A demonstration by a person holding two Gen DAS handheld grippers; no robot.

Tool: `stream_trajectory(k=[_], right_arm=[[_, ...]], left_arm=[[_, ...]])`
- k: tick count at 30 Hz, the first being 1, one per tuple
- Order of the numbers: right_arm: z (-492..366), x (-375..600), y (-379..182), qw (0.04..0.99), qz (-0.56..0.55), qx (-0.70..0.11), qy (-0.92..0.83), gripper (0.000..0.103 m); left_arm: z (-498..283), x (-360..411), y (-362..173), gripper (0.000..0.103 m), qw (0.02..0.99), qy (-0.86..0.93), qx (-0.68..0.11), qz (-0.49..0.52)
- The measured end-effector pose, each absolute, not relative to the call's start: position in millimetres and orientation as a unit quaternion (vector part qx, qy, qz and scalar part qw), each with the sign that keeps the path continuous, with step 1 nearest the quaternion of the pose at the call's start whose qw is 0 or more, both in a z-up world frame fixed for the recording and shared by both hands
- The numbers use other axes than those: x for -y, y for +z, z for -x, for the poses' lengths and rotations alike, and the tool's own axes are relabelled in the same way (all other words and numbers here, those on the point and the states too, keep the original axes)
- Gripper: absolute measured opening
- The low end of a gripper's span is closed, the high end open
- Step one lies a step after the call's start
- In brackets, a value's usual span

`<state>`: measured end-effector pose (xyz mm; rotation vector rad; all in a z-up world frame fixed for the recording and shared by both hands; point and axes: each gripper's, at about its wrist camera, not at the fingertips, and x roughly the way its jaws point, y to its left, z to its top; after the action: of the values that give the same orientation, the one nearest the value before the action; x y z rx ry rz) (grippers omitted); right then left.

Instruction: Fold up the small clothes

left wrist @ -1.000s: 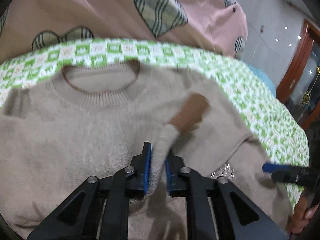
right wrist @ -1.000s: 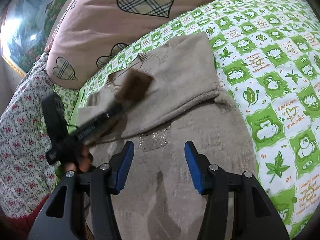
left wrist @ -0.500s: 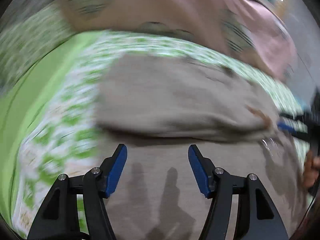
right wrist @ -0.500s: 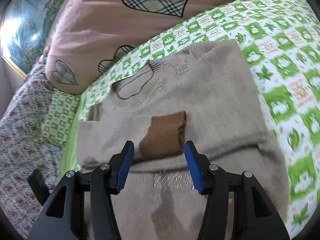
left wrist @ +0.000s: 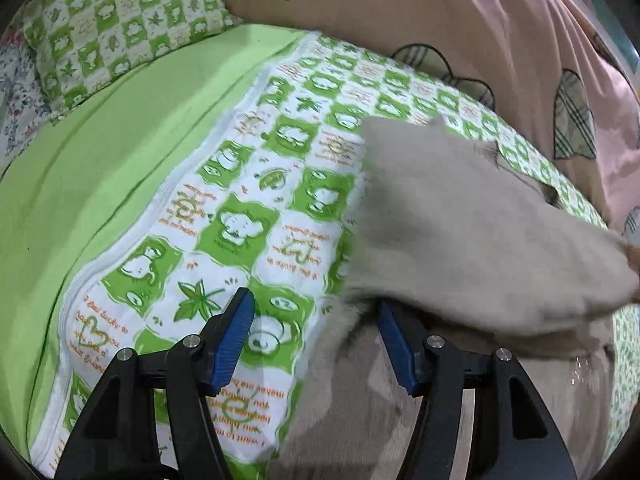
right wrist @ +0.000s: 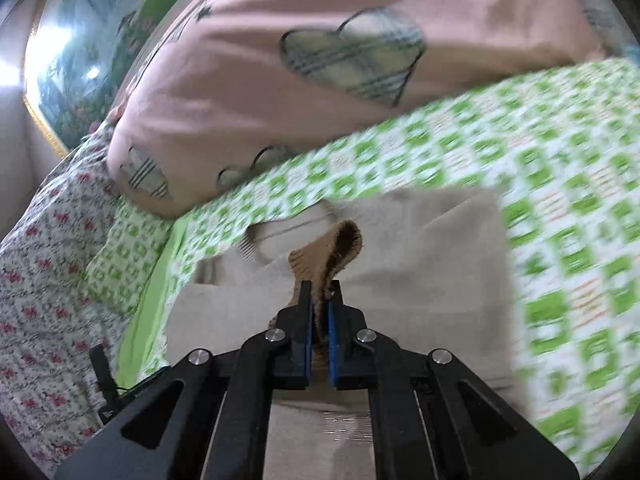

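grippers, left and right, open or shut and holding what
left gripper: open, empty, at the edge of the beige sweater.
right gripper: shut on the brown cuff.

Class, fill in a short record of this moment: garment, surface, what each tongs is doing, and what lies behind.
garment: beige sweater, sleeves folded across its front
surface: green checked sheet
left tongs: open, empty, at the sweater's left edge
right tongs: shut on the brown cuff, lifting it
behind: pink quilt with plaid hearts
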<state>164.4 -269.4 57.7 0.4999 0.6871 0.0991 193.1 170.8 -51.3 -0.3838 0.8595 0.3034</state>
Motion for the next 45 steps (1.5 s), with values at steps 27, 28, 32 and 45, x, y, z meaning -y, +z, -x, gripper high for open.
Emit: stream_trajectory(k=[27,28,32,45], right_arm=[[-336,66,1,0.793,-0.160,-0.485,0.331,0.086],[-345,55,-5,0.782,-0.154,-0.499,0.340,0.086],[-368,7,-26,0.730,-0.095,-0.559,0.382,0.086],[-417,-14,-56,0.689,-0.326,-0.495,0.417,0.087]], left_arm=[[-163,-181,-59,0.066,0.895,0.122,-0.349,0.248],[-163,-181,-59,0.067,0.896,0.121,-0.347,0.249],[-160,-183,-61,0.068,0.898,0.114,-0.338,0.259],[-155,-186,-64,0.068,0.900,0.106,-0.323,0.273]])
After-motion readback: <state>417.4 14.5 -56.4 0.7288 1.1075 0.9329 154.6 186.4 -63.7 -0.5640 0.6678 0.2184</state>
